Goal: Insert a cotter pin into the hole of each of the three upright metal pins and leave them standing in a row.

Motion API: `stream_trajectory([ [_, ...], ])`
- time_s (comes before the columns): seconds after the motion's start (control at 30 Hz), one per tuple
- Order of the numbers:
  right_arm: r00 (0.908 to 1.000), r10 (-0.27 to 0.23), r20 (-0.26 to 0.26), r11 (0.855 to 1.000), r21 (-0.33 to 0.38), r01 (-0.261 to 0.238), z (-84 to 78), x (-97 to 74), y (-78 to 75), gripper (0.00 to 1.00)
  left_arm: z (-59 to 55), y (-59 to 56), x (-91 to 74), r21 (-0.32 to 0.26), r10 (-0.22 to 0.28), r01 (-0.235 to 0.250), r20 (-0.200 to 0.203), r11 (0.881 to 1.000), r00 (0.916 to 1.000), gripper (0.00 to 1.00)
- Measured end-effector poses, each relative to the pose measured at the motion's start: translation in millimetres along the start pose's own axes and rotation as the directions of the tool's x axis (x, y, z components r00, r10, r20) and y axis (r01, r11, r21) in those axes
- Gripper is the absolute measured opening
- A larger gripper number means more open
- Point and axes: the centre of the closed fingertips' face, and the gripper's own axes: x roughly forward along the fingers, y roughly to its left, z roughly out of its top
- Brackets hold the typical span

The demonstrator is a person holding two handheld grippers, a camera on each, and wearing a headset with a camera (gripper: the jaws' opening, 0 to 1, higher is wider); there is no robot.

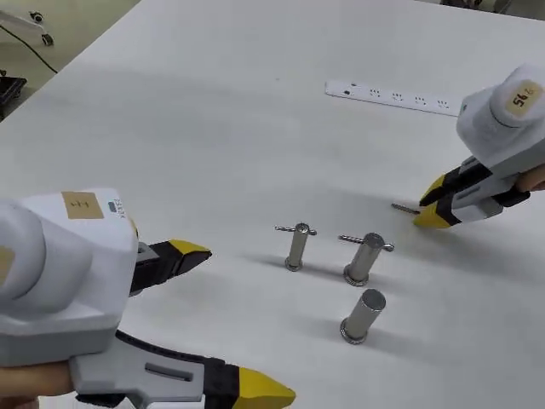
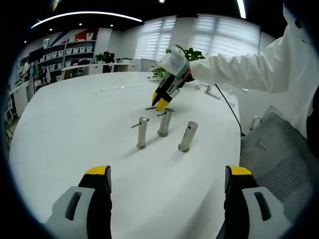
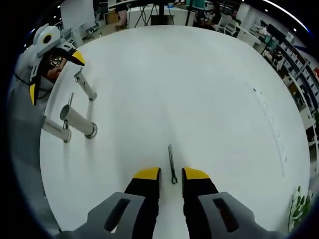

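Note:
Three upright metal pins stand on the white table (image 1: 213, 128). The left pin (image 1: 296, 247) and the middle pin (image 1: 364, 258) each carry a cotter pin through the top. The nearer third pin (image 1: 362, 316) has none. A loose cotter pin (image 1: 404, 207) lies flat on the table, its looped end between the tips of my right gripper (image 1: 432, 203), whose jaws stand narrowly apart around it (image 3: 172, 173). My left gripper (image 1: 228, 322) hangs wide open at the near left, short of the pins (image 2: 164, 122), holding nothing.
A white power strip (image 1: 396, 96) lies at the far right of the table. A person's white sleeve (image 2: 239, 69) reaches in from the right in the left gripper view. Shelves and desks stand beyond the table's edge.

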Motion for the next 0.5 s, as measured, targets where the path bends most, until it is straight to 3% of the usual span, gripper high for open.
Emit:
stream_trajectory([
  [0.17, 0.9978, 0.059, -0.03, 0.998, 0.009, -0.059, -2.9, 1.1, 7.0, 0.05, 5.6, 2.4, 1.8, -0.012, 0.003, -0.003, 0.016, 1.0, 0.9999, 0.93],
  [0.37, 0.9937, 0.071, -0.087, 0.996, -0.045, -0.075, -3.1, 2.2, 5.1, 0.05, 10.7, 2.2, 4.8, -0.011, 0.0, 0.0, 0.025, 1.0, 0.9997, 0.92],
  [0.5, 0.9859, 0.085, -0.144, 0.99, -0.096, -0.099, -2.2, 2.4, 7.3, 0.04, 12.0, 1.2, 4.8, -0.009, -0.001, 0.001, 0.028, 1.0, 0.9996, 0.91],
])
